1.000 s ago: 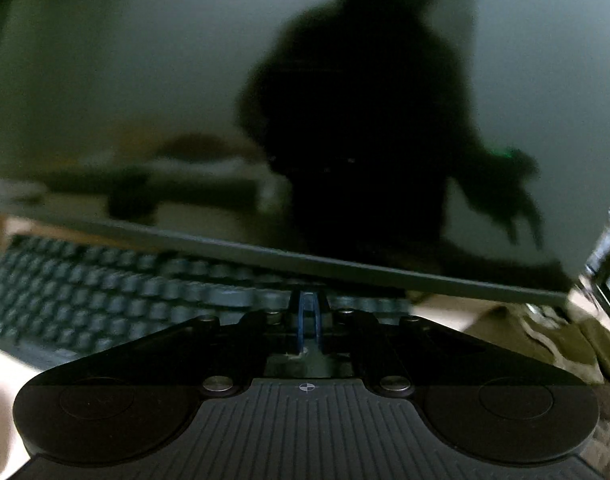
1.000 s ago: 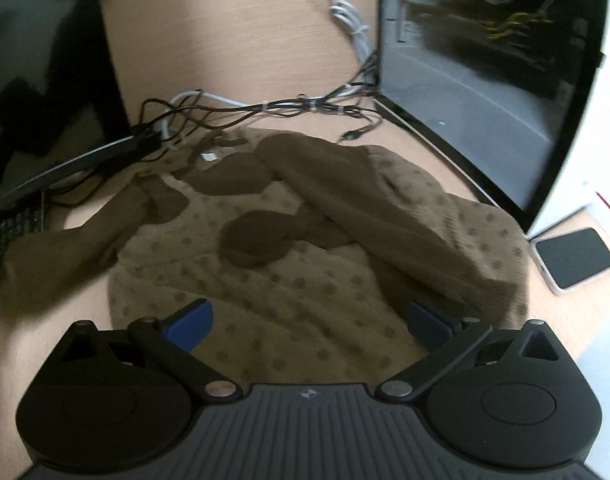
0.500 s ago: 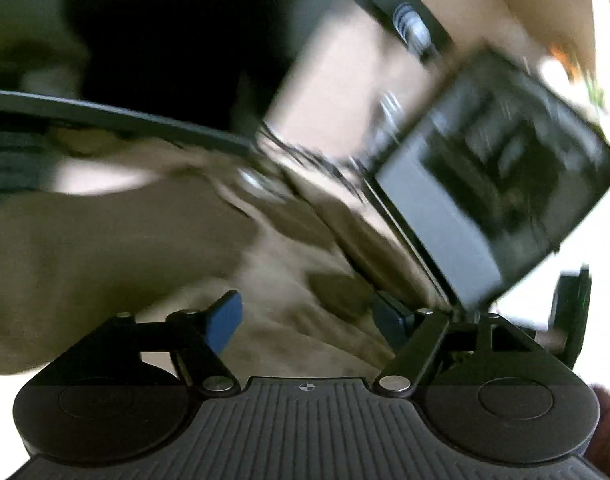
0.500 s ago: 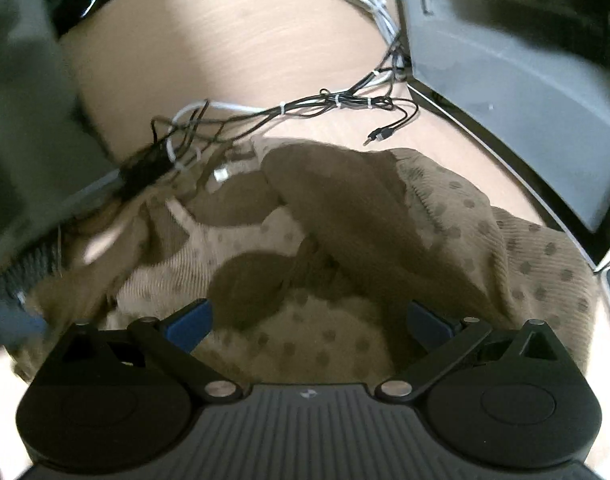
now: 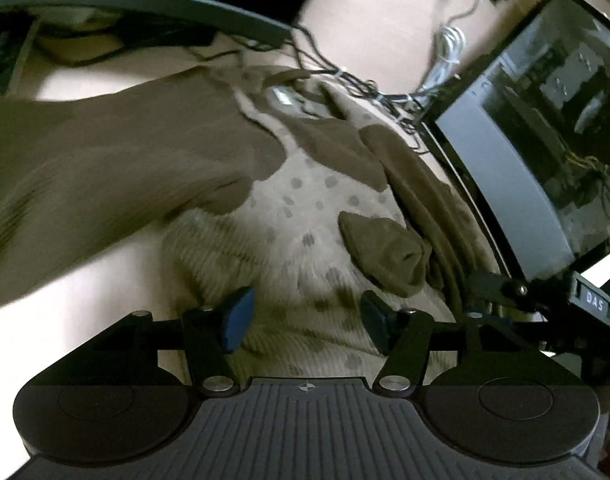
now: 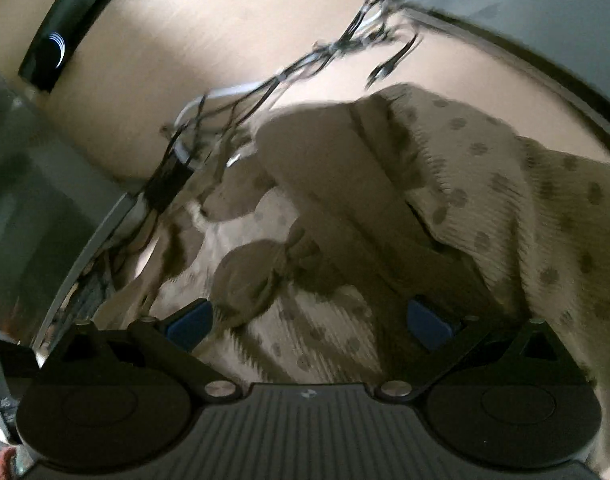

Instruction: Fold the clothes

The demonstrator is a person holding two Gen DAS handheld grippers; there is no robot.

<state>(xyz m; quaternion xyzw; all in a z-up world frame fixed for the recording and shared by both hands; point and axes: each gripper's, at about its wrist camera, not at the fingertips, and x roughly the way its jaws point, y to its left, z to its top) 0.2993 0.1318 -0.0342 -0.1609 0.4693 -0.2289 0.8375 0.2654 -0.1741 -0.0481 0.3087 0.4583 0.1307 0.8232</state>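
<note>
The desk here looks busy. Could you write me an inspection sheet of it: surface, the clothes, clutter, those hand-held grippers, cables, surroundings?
Surface: light wooden desk, bare beyond the garment.
Job's things: one beige dotted sweater with dark brown sleeves, lying crumpled and unfolded; one sleeve stretches out to the left.
Clutter: black oblong device at the desk's far edge.
Grippers: left hand-held gripper open, low over the sweater's ribbed part; right hand-held gripper open over the sweater, holding nothing.
Cables: tangled black and white cable bundle right beside the sweater's collar.
Surroundings: a dark monitor close on the right, another screen's lower edge on the left.
</note>
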